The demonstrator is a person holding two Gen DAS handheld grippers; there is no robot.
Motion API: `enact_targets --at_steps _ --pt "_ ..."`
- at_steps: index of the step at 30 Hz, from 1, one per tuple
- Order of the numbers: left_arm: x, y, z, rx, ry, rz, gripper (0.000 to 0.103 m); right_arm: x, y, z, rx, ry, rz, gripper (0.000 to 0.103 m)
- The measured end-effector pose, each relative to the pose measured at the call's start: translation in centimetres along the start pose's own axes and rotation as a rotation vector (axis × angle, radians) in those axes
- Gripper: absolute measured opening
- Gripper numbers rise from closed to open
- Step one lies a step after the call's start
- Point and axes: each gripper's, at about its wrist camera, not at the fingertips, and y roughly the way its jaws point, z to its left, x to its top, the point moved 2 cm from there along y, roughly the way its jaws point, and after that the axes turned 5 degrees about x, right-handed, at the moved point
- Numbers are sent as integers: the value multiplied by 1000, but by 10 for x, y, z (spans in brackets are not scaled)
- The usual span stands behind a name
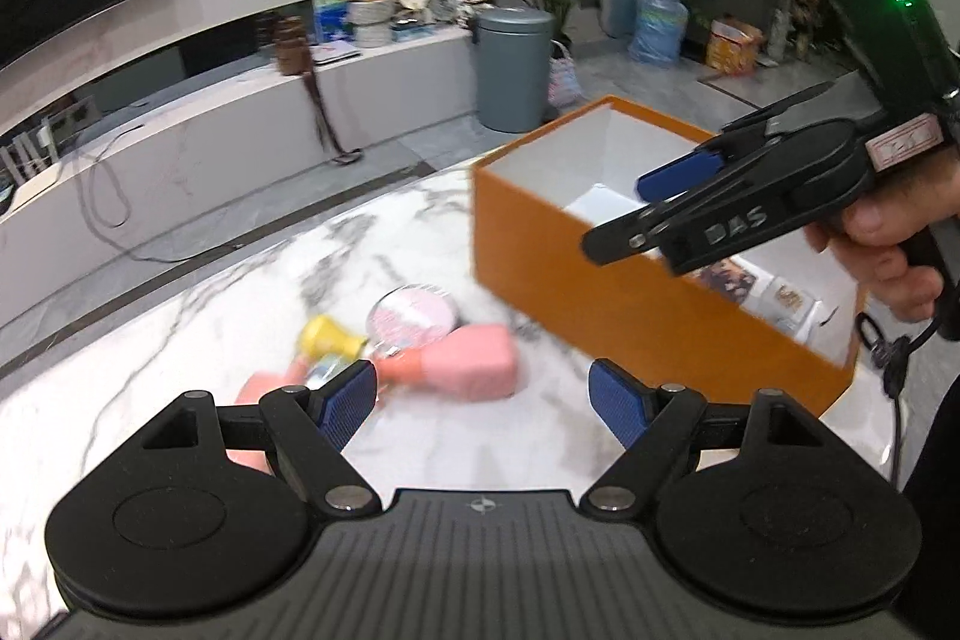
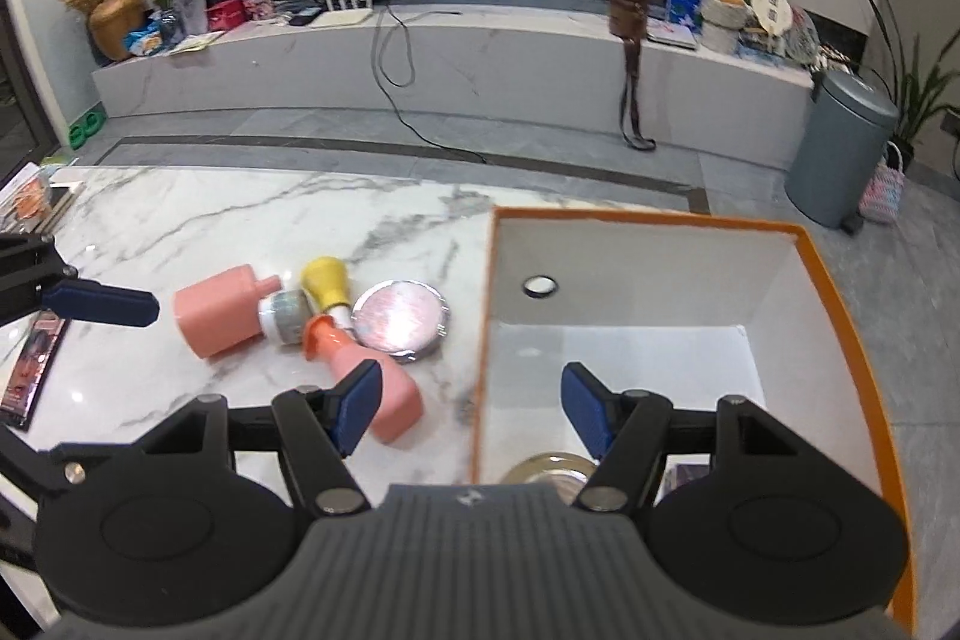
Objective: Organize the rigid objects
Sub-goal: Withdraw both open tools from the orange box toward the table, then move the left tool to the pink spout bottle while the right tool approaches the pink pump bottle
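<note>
On the marble table (image 2: 180,232) lies a cluster: two pink bottles (image 2: 225,310) (image 2: 390,394) on their sides, a yellow-capped item (image 2: 324,283), a small glittery jar (image 2: 285,316) and a round pink compact (image 2: 399,319). An orange box (image 2: 840,316) with a white inside stands to their right. My left gripper (image 1: 486,403) is open above the table just short of the pink bottle (image 1: 474,364), nothing between its pads. My right gripper (image 2: 474,409) is open over the box's left wall, empty. In the left wrist view the right gripper (image 1: 642,208) hovers over the orange box (image 1: 600,292).
Inside the box lie a small ring (image 2: 540,286), a round shiny lid (image 2: 546,466) and some flat printed items (image 1: 786,298). A booklet (image 2: 33,364) and books (image 2: 36,196) lie at the table's left end. A grey bin (image 2: 840,148) stands on the floor beyond.
</note>
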Motion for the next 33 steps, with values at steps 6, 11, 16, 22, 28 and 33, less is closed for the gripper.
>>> enact_targets --at_steps 6,11,16,22,28,33 --pt "-34 -5 32 34 -67 16 94 -3 6 23 11 -54 -5 66" --pt "-56 -3 60 52 -124 27 94 -8 17 43 21 -88 11 66" --pt "-68 3 83 66 -151 29 94 -14 34 62 32 -141 36 66" --pt "-75 17 104 76 -158 19 94 -24 53 75 29 -173 73 66" --pt "-78 37 120 66 -179 17 94 -25 74 74 -3 -164 103 66" --pt "-73 55 126 70 -169 15 94 -22 96 84 -73 -268 147 66"
